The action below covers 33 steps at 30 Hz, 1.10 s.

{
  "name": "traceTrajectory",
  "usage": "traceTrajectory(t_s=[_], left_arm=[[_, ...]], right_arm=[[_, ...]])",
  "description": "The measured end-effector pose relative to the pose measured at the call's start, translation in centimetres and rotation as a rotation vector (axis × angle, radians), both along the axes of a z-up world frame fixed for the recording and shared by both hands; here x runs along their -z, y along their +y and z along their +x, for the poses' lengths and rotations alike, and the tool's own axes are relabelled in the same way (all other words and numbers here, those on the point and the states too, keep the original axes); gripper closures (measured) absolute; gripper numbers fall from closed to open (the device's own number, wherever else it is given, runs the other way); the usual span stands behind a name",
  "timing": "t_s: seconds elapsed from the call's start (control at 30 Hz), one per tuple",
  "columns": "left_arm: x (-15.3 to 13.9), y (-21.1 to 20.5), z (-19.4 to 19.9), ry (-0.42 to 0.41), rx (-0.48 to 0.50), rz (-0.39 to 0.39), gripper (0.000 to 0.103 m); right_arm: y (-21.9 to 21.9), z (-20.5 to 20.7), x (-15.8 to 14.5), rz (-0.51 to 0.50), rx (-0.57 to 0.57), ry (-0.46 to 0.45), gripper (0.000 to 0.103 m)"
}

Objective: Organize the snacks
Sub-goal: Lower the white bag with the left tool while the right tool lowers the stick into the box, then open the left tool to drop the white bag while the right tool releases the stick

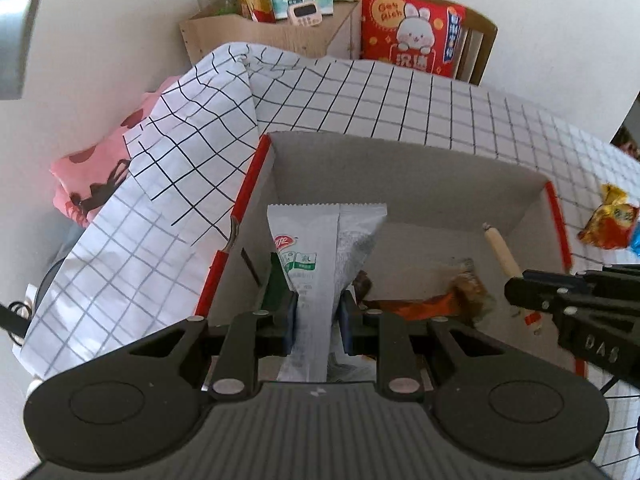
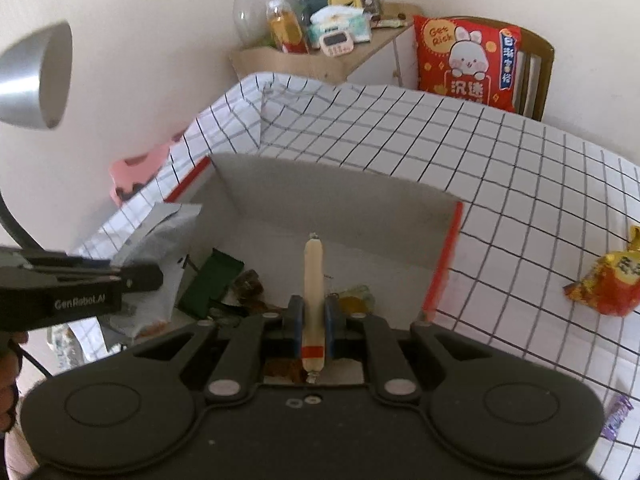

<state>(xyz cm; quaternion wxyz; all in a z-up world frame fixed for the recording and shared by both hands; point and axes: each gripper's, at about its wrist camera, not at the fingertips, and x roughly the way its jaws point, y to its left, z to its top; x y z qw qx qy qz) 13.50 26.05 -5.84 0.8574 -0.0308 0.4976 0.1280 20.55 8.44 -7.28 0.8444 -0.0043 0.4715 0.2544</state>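
A white cardboard box with red edges point(image 1: 436, 188) point(image 2: 344, 200) stands on the checked tablecloth. My left gripper point(image 1: 318, 322) is shut on a white and silver snack packet point(image 1: 320, 248) and holds it upright over the box's left side; the packet also shows in the right wrist view point(image 2: 160, 232). My right gripper point(image 2: 313, 326) is shut on a pale sausage stick point(image 2: 313, 276) with a red band, held over the box; the stick also shows in the left wrist view point(image 1: 502, 252). Several snacks lie inside the box, among them a dark green packet point(image 2: 210, 280) and an orange-brown wrapper point(image 1: 440, 300).
A red and yellow snack bag point(image 2: 612, 280) point(image 1: 608, 220) lies on the cloth right of the box. A purple wrapper point(image 2: 618, 416) lies at the near right. A red rabbit cushion point(image 2: 468, 56) on a chair and a cluttered wooden shelf point(image 2: 320, 60) stand behind the table.
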Motion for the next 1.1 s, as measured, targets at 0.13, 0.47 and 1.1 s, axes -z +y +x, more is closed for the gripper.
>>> traceTrajectory(t_s=[0.13,0.47,1.1], left_arm=[[1.5,0.0,1.4,0.053,0.02,0.012,0.082],[5.0,0.2,2.7,0.174,0.034,-0.003,0.082],[1.2,-1.1,-0.9,0.046,0.021,-0.024,0.074]], right_arm=[[1.5,0.4,1.4,-0.037,-0.01,0.017,0.093],[2.3,0.7,3.5,-0.085,-0.022,0.058,0.091],[0.3,-1.3,0.7,-0.015,-0.041,0.024,0.071]])
